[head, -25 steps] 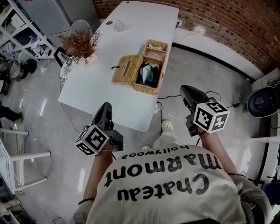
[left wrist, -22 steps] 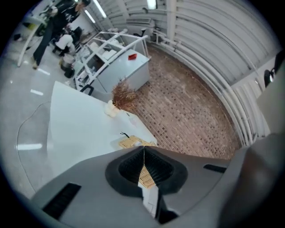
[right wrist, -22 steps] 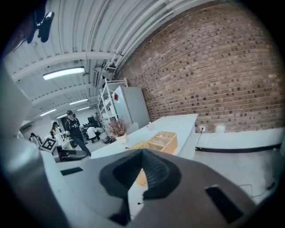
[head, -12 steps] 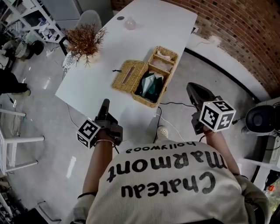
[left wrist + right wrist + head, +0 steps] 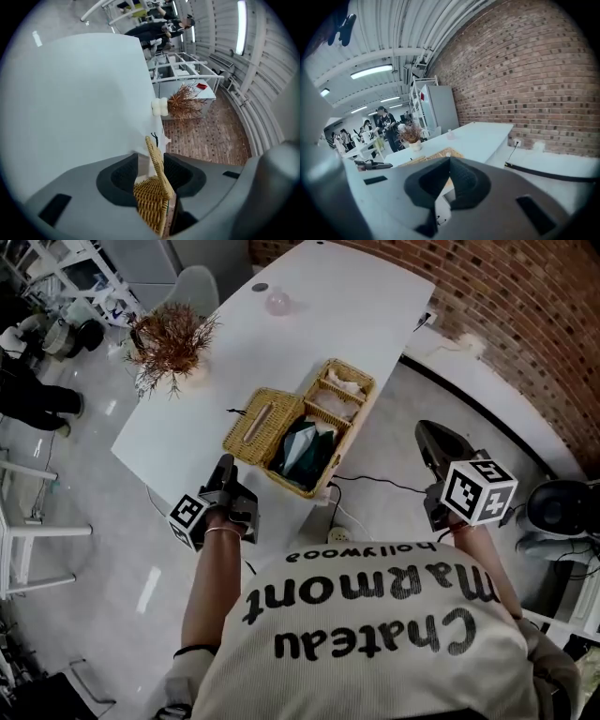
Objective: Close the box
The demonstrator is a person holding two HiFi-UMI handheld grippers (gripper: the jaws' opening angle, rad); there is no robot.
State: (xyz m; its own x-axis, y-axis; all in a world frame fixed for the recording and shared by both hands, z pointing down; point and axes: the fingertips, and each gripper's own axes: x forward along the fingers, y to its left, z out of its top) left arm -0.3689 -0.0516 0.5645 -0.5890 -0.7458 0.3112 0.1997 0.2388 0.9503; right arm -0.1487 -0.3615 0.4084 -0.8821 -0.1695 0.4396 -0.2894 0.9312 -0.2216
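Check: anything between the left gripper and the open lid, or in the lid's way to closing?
Nothing visible stands between the left gripper and the lid, folded open beside the box on the table. Dark green contents fill one compartment; whether they rise above the rim can't be told.

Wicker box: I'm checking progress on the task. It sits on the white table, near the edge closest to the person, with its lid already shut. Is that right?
Not quite. The wicker box does sit on the white table near the edge closest to the person, but its lid is open, folded out beside it, leaving the contents exposed. The head view shows this.
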